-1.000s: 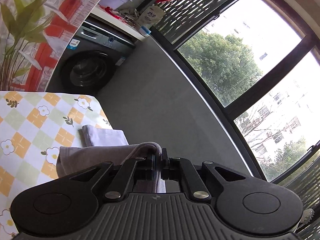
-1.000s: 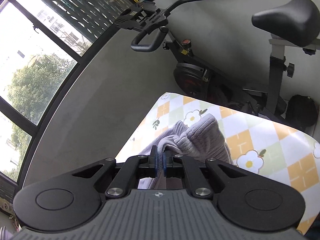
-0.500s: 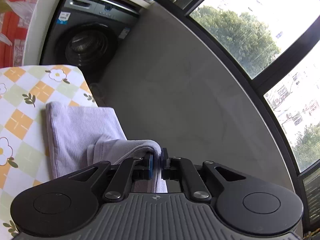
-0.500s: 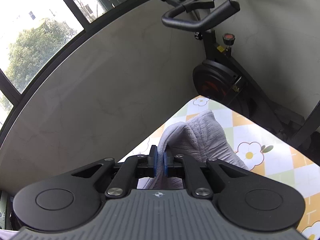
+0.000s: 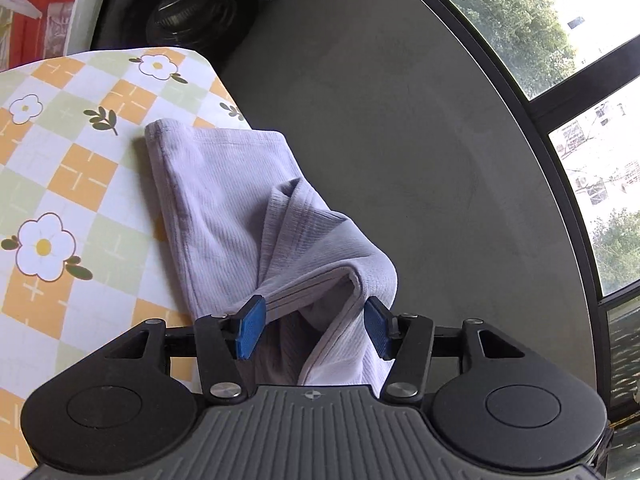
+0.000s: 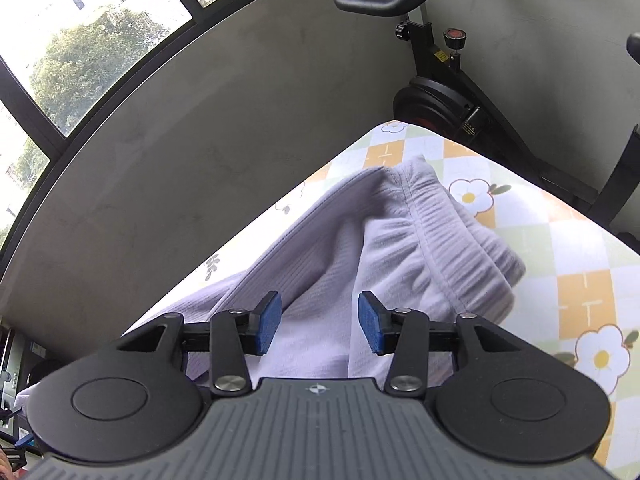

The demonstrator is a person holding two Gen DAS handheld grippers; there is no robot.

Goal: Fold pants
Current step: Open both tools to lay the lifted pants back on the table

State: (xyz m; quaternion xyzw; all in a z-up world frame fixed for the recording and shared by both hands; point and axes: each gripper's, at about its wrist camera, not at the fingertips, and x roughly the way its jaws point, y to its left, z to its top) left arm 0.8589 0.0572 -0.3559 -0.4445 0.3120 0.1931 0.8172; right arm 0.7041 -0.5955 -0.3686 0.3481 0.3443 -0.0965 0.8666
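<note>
While spread, left hand-held gripper [image 5: 312,326] and right hand-held gripper [image 6: 319,326] hover over pants [image 5: 224,200].

Ahead of the left gripper [image 5: 314,326], the pants [image 5: 224,208] lie on the table [image 5: 72,168] along its right edge, with a raised fold between the spread fingers and the washing machine [image 5: 192,12] beyond the table's far end, the window [image 5: 560,40] to the right. Ahead of the right gripper [image 6: 319,328], the pants [image 6: 400,248] lie on the table [image 6: 560,264] near its left edge, waistband end bunched to the front right. The exercise bike [image 6: 440,80] stands beyond the table's far corner.
</note>
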